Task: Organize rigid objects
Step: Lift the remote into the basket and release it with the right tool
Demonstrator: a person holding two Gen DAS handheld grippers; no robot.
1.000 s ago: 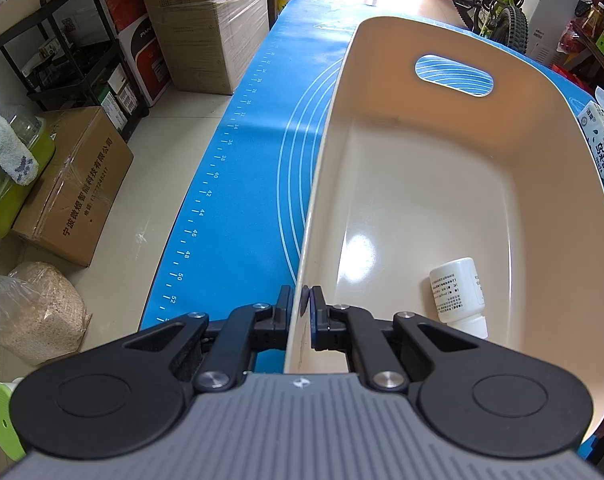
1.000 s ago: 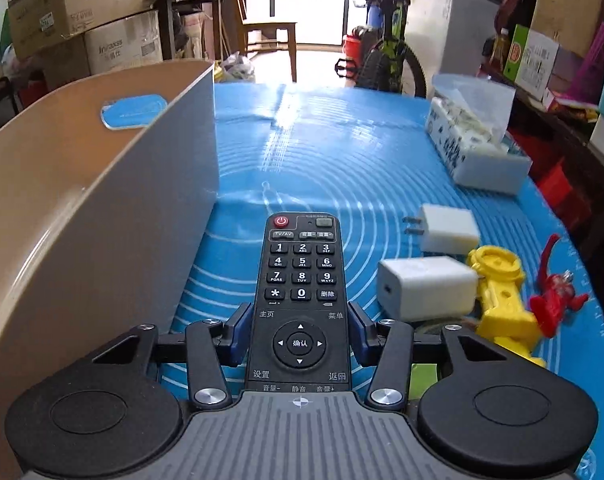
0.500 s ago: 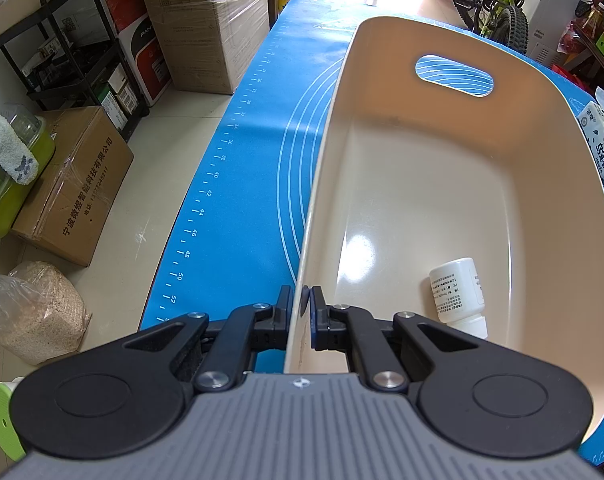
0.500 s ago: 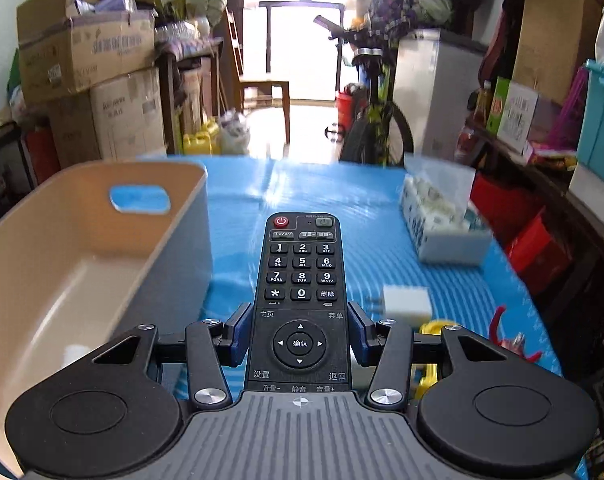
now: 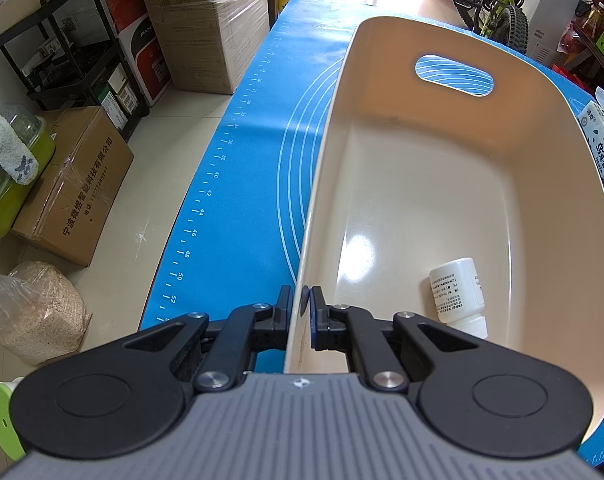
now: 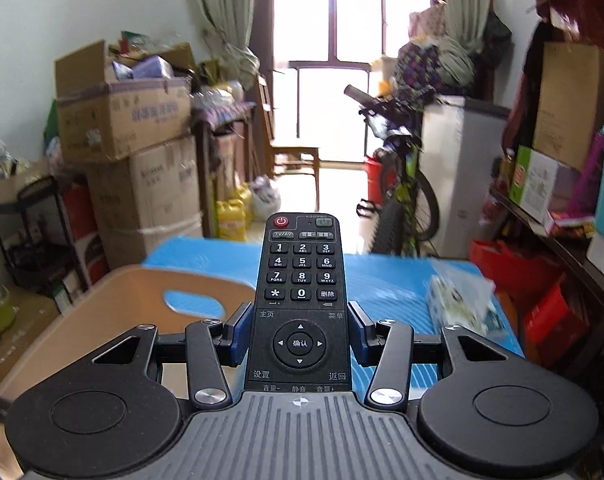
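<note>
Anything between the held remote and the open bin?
Nothing visible. The right gripper holds the remote above the blue mat, with the bin lower left. Inside, only a white bottle lies near the left gripper clamping the rim.

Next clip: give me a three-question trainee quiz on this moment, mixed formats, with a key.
1. True or false: the left claw is shut on the near wall of the beige bin.
2. What does the right claw hold? A) a charger B) a black remote control C) a tissue pack
3. Fill in: the only item lying inside the bin is a white ____.

Key: 1 true; 2 B; 3 bottle.
</note>
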